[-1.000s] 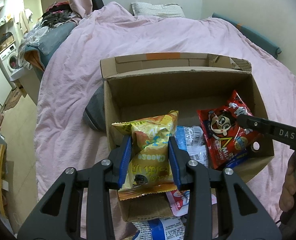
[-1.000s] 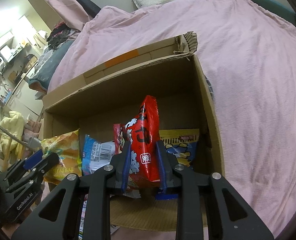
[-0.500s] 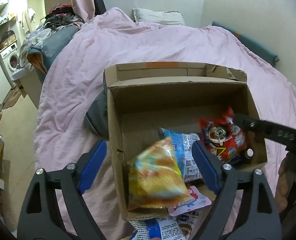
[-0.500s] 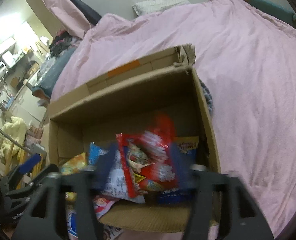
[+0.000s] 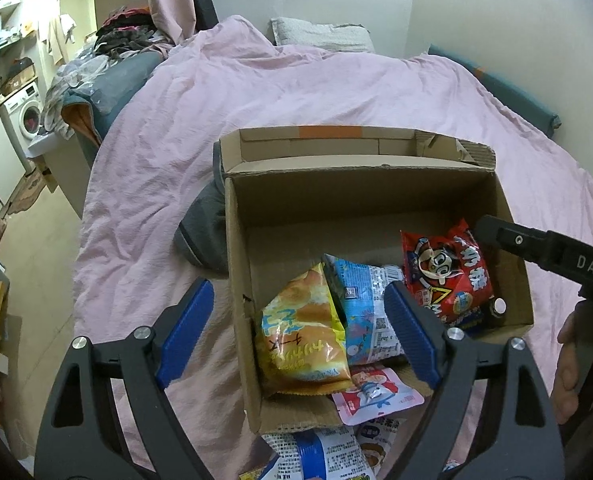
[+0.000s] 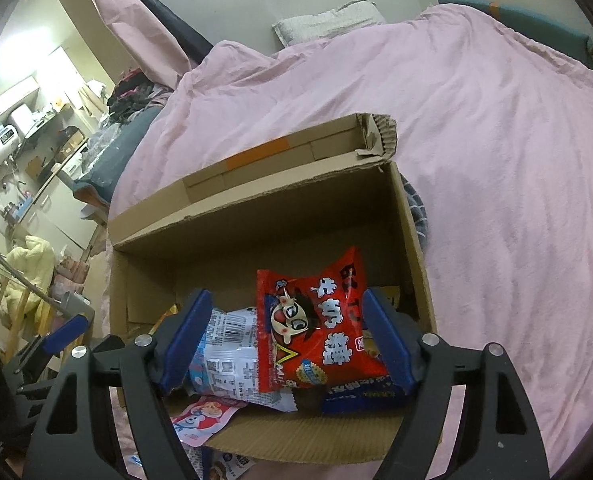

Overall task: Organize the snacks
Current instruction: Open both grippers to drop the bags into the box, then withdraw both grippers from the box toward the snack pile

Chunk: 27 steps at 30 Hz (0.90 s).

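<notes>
Cardboard box (image 5: 376, 196) with snack packets (image 6: 320, 328) inside

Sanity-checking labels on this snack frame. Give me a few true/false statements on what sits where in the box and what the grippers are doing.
1. The yellow snack bag lies inside the cardboard box. True.
2. The left gripper is clamped on the yellow snack bag. False: its blue pads stand wide apart, off the bag.
3. The red candy bag is in the box, partly on top of the blue-and-white packet. True.
4. The right gripper is shut on the red candy bag. False: its jaws are opening and its pads are off the bag.
5. The box sits on a wooden table. False: it sits on a pink bedspread.
</notes>
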### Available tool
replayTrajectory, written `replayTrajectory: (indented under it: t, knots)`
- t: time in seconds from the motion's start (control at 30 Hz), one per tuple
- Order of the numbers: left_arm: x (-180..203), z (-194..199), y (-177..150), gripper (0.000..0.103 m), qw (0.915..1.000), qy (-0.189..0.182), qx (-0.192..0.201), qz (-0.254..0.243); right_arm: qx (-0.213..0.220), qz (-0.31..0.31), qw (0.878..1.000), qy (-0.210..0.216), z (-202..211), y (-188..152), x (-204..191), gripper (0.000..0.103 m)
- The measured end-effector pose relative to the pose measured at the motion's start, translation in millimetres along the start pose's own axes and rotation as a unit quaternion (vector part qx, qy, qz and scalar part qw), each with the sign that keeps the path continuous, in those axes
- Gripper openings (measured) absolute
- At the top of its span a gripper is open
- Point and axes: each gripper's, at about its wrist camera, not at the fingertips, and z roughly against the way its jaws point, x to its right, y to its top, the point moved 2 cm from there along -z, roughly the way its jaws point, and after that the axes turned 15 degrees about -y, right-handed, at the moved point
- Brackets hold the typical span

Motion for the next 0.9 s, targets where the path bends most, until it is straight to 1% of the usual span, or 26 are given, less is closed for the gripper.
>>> replayTrajectory:
  t: [0.27,0.4,0.5,0.53,0.57,0.63,0.9]
  knots:
    - [-5.9,21.5,-2.4,0.085,0.9997,-0.002,0.01,0.023,0.01,-0.015,1.0,0.004,21.1,-6.0,5.1,0.08]
    - [-9.6,38.1,-2.9,0.085,0.999,-0.005,0.028,0.034,0.012,-0.024,1.0,0.01,35.7,-12.5,8.1,0.08]
    - [-14.3,53.1,-6.5,0.085,0.9977,0.0,0.049,0.047,0.017,-0.023,1.0,0.013,47.4,-17.6,8.4,0.08]
    - [-16.7,57.2,-9.0,0.087,0.9973,0.004,0.051,0.053,0.02,-0.021,0.999,0.014,51.4,-19.4,8.2,0.08]
    - [-17.9,59.1,-11.1,0.092,0.9971,0.006,0.05,0.057,0.021,-0.019,1.0,0.012,54.2,-21.0,8.2,0.08]
    - [-20.8,62.5,-16.5,0.094,0.9967,0.006,0.047,0.066,0.019,-0.02,1.0,0.012,57.8,-26.6,9.3,0.08]
    - [-25.1,72.7,-38.9,0.094,0.9963,-0.002,0.021,0.084,0.007,-0.021,1.0,0.017,71.4,-48.3,12.1,0.08]
